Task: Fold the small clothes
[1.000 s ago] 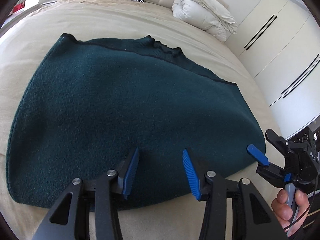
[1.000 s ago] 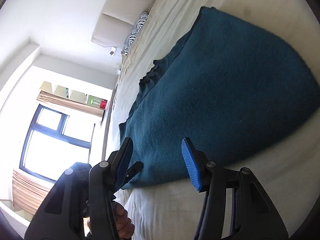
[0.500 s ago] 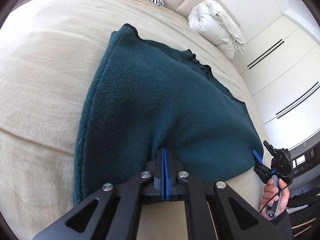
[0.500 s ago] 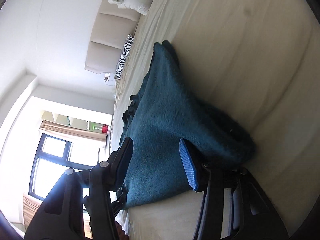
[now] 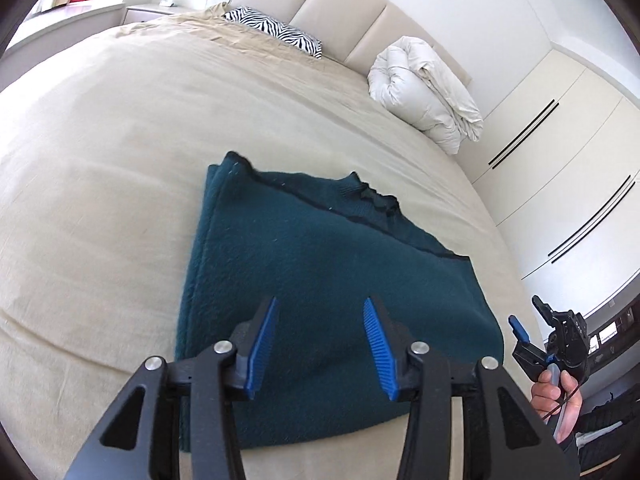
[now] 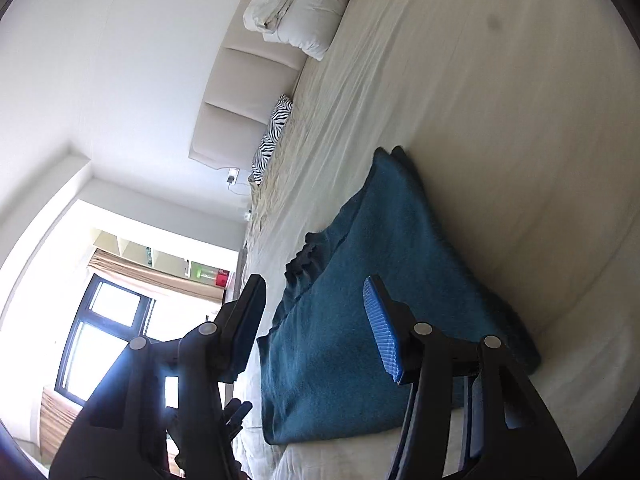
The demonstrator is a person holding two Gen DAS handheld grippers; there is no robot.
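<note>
The dark teal fleece garment (image 5: 320,304) lies on the beige bed (image 5: 120,160), filling the lower middle of the left wrist view and running from the centre to the lower right of the right wrist view. A second ago it was spread wide across the mattress in a single layer; now it is narrower, with a doubled edge showing down its left side in the left wrist view, so one half appears to have been carried over onto the other. Half a second ago the left tool (image 5: 318,344) was pinched shut on the near hem; now its jaws are opening, the blue pads stand apart above the cloth, and nothing is held between them. The right tool (image 6: 316,332) is likewise opening, its pads clear of the fleece and empty; it also shows at the lower right of the left wrist view, held in a hand (image 5: 558,400) just off the garment's right edge. The ruffled neckline (image 5: 376,200) sits at the far edge, toward the headboard. With the first fold apparently laid and released, the garment looks partly done: a second fold, likely bringing the near hem toward the neckline, probably remains. A rolled white duvet (image 5: 424,88) and a zebra-print pillow (image 5: 276,32) rest well apart, at the top of the bed.
</note>
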